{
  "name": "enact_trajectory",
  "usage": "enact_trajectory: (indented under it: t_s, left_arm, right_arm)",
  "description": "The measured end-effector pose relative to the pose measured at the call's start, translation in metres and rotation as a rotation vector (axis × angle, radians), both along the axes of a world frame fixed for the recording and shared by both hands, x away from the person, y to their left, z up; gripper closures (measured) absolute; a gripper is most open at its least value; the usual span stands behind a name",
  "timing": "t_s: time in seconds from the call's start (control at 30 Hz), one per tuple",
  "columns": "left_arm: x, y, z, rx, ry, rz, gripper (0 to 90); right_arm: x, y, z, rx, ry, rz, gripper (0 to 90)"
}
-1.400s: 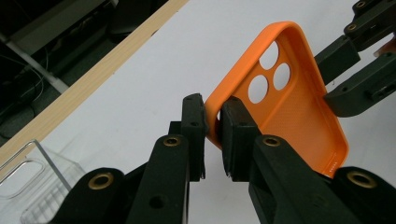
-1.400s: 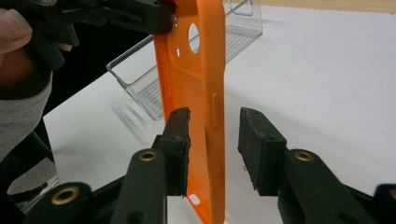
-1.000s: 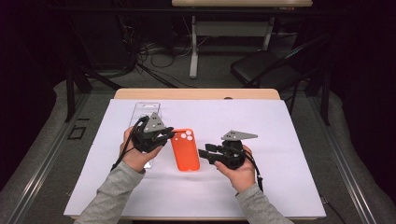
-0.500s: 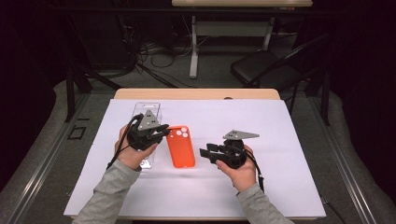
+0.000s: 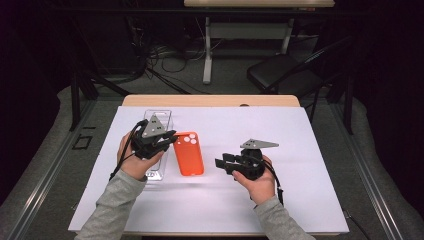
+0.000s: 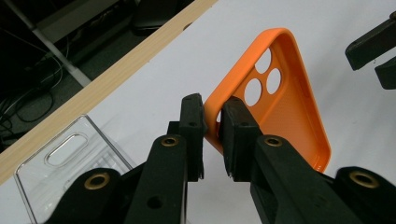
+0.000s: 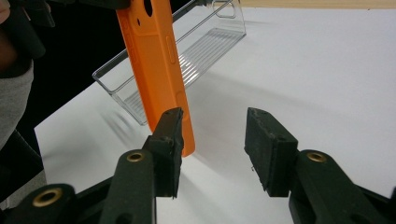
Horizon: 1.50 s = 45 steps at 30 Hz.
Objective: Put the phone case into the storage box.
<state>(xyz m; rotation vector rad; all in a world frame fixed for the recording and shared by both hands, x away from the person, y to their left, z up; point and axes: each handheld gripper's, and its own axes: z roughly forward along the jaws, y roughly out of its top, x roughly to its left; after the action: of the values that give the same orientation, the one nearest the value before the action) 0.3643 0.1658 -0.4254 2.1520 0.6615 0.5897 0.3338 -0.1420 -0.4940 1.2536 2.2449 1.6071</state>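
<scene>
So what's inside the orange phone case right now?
Nothing: the orange phone case is an empty shell, with its ribbed inner face and three round camera holes showing. One jaw of the left gripper, clamped on the case's rim, reaches inside and hides the bit of lining beneath it.

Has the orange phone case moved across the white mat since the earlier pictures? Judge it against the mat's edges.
Yes. The orange phone case, pinched at its edge by the left gripper, has shifted slightly left, toward the clear case and the white mat's left edge.

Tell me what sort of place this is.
Probably a lab or recording workspace: a white-covered table in a dark room, loose cables on the floor behind it, and a black chair beside another desk.
</scene>
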Motion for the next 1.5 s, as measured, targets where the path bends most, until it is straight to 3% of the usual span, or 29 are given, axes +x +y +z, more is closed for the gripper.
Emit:
enact_trajectory:
  t_s: [0.27, 0.5, 0.77, 1.2, 1.4, 1.5]
  left_arm:
    - [0.004, 0.012, 0.002, -0.035, -0.007, 0.03, 80.3]
    - [0.007, 0.028, 0.007, -0.073, -0.021, 0.059, 80.6]
    - [0.008, 0.046, 0.014, -0.104, -0.055, 0.076, 80.6]
    - [0.005, 0.072, 0.025, -0.139, -0.091, 0.116, 80.6]
    - [0.006, 0.079, 0.027, -0.158, -0.081, 0.137, 80.6]
    - [0.009, 0.079, 0.025, -0.154, -0.083, 0.142, 80.6]
  right_arm:
    - [0.002, -0.002, 0.0, -0.018, -0.025, -0.011, 53.8]
    - [0.006, -0.005, -0.001, -0.067, -0.058, -0.011, 50.0]
    - [0.01, -0.007, -0.002, -0.111, -0.046, -0.009, 44.6]
    - [0.012, -0.014, 0.0, -0.083, -0.058, -0.031, 41.2]
    - [0.013, -0.015, 0.0, -0.094, -0.039, -0.047, 32.0]
    - [0.013, -0.017, 0.0, -0.111, -0.05, -0.06, 27.5]
